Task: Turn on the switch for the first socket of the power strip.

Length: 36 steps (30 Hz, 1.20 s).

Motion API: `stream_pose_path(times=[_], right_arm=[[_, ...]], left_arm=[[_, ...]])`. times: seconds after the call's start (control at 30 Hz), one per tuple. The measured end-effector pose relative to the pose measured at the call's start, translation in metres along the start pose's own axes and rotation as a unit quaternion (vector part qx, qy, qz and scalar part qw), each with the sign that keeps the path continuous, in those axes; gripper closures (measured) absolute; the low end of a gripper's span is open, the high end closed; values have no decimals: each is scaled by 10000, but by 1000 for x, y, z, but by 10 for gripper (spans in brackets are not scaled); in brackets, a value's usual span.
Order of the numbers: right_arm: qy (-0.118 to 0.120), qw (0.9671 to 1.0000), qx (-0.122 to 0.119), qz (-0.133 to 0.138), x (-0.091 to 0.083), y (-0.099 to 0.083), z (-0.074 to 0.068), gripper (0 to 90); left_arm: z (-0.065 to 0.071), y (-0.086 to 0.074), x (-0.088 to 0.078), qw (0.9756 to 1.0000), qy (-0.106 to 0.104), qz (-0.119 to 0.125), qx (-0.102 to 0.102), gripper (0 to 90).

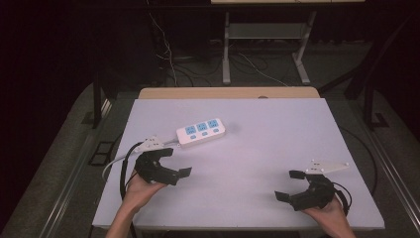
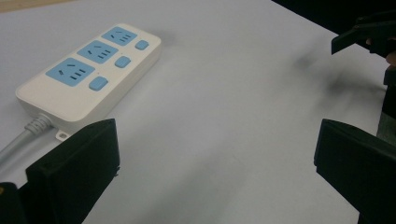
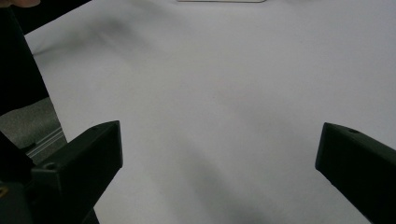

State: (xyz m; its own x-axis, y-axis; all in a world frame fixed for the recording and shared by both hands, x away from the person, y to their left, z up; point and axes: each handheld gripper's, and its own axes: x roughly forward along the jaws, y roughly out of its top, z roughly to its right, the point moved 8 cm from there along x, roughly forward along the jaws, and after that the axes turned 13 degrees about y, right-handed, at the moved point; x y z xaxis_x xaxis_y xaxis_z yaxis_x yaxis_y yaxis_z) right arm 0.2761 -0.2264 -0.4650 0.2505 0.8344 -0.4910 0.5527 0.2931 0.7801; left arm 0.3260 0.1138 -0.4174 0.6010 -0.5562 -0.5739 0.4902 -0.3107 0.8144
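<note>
On white table (image 1: pixel 257 129): power strip (image 1: pixel 201 132), long axis slanting, cord end toward near-left | left gripper (image 1: pixel 179 161) jaws spread, near strip | right gripper (image 1: pixel 289 184) jaws spread, well apart

We are finding no text, brand, number or sign that we can read. The white power strip (image 2: pixel 88 74), lying just ahead of the left tool (image 1: pixel 177 161), is showing three blue socket faces and three blue buttons, all without legible marking; any print there is too small to tell.
</note>
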Motion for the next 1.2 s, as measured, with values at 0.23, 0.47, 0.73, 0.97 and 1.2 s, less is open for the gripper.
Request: stream_pose_path(times=[0.23,0.47,0.73,0.97,1.2], right_arm=[[-1,10000,-1,1,0,0,0,3],[-4,10000,1,0,0,0,0,3],[2,10000,7,-3,0,0,0,3],[-1,10000,5,-11,0,0,0,2],[-5,10000,10,-24,0,-1,0,3]], left_arm=[[-5,9,0,9999,45,-65,93,0],[-11,17,1,9998,110,-121,143,0],[-17,22,6,9995,150,-199,186,0],[-22,27,8,9992,177,-295,219,0],[-27,34,12,9988,160,-389,256,0]])
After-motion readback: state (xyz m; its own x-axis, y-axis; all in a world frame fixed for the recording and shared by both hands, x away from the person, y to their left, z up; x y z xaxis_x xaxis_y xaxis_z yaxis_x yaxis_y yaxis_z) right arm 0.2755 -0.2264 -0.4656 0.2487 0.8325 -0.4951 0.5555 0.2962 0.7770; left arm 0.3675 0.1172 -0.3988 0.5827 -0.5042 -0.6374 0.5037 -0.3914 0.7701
